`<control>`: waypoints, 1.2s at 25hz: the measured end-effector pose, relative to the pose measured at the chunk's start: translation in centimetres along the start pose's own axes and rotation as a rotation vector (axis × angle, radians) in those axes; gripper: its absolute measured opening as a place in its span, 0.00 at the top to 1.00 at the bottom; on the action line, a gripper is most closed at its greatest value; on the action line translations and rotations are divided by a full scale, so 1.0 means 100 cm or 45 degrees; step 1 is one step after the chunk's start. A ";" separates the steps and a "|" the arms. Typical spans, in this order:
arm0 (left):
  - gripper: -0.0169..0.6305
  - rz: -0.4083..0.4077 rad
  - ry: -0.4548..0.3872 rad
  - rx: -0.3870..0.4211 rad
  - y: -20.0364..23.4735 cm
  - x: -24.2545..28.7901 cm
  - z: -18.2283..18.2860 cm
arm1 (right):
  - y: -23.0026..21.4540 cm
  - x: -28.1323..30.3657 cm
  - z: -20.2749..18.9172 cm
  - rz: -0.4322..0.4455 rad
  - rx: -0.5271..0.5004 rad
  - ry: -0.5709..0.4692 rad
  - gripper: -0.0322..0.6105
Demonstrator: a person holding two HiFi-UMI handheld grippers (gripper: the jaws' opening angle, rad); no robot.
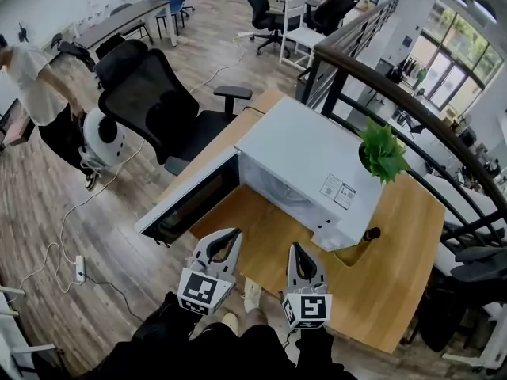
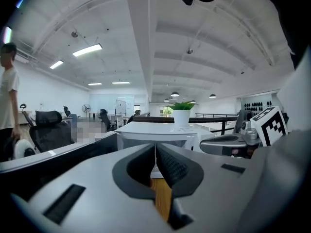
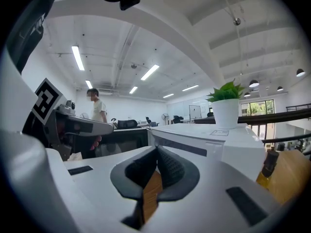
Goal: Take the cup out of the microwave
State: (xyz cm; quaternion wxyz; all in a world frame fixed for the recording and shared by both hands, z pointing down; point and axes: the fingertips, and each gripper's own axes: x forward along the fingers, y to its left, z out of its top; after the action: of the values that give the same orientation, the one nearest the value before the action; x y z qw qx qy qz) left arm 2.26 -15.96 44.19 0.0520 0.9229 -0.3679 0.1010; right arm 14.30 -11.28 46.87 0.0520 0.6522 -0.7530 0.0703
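Observation:
A white microwave (image 1: pixel 309 161) stands on the wooden table (image 1: pixel 396 291), and its dark-glass door (image 1: pixel 190 200) hangs open toward the left. No cup shows in any view; the inside of the oven is mostly hidden. My left gripper (image 1: pixel 225 241) and right gripper (image 1: pixel 303 253) hover side by side over the table's near edge, pointing at the microwave, a little short of it. In the left gripper view the left gripper (image 2: pixel 154 152) is shut and empty. The right gripper (image 3: pixel 156 154) is also shut, holding nothing, with the microwave (image 3: pixel 209 140) ahead of it.
A potted green plant (image 1: pixel 383 153) sits on top of the microwave. An amber bottle (image 1: pixel 366 238) stands at its right side. A black office chair (image 1: pixel 158 101) is beyond the door, a person (image 1: pixel 36 85) stands at far left, and a railing (image 1: pixel 412 101) runs behind.

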 end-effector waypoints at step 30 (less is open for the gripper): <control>0.93 0.051 0.149 -0.124 0.084 0.140 -0.088 | -0.057 0.189 -0.100 0.095 0.131 0.207 0.72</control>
State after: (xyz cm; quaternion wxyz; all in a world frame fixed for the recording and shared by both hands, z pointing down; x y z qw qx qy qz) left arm 5.09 -29.97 56.05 0.1164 0.9042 -0.3870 0.1380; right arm 17.07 -28.75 60.19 0.0769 0.6175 -0.7655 0.1635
